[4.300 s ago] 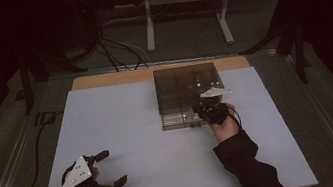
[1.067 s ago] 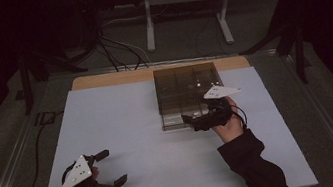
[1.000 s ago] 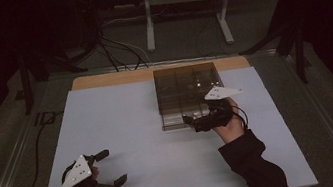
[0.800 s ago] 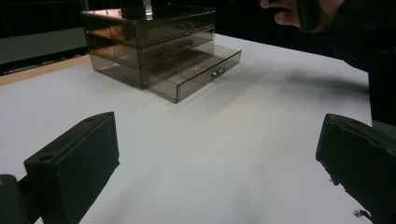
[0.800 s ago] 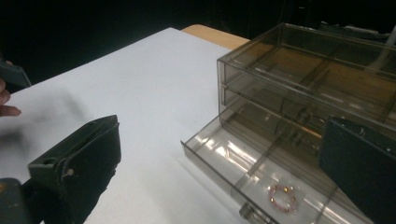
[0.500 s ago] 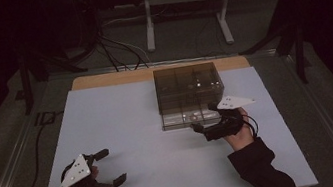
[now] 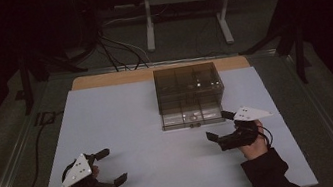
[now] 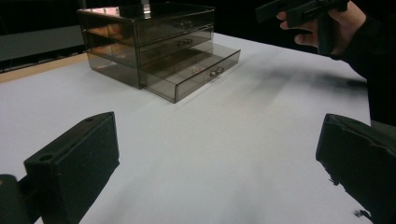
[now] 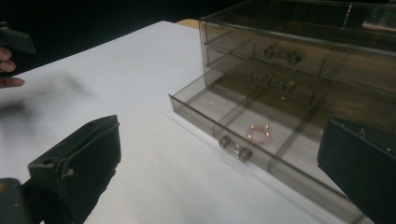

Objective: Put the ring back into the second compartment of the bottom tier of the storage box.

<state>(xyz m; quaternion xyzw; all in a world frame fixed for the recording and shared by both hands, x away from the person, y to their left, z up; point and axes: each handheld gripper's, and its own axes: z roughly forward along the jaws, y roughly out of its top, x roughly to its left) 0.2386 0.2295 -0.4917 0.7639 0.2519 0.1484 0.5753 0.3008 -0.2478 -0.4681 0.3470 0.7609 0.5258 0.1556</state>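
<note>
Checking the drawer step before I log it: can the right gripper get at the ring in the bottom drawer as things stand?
Probably yes. The bottom drawer is pulled out, so the ring lies uncovered in its middle compartment. The right gripper is open just in front, with bare table between. The compartment walls may crowd the jaws.

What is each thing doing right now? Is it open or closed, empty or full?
Bottom drawer: pulled out, open.
Middle drawer: shut.
Top drawer: shut.
Ring: lying flat in the open drawer's middle compartment.
Left gripper: open, holding nothing.
Right gripper: open, holding nothing, beside the drawers without touching them.
</note>
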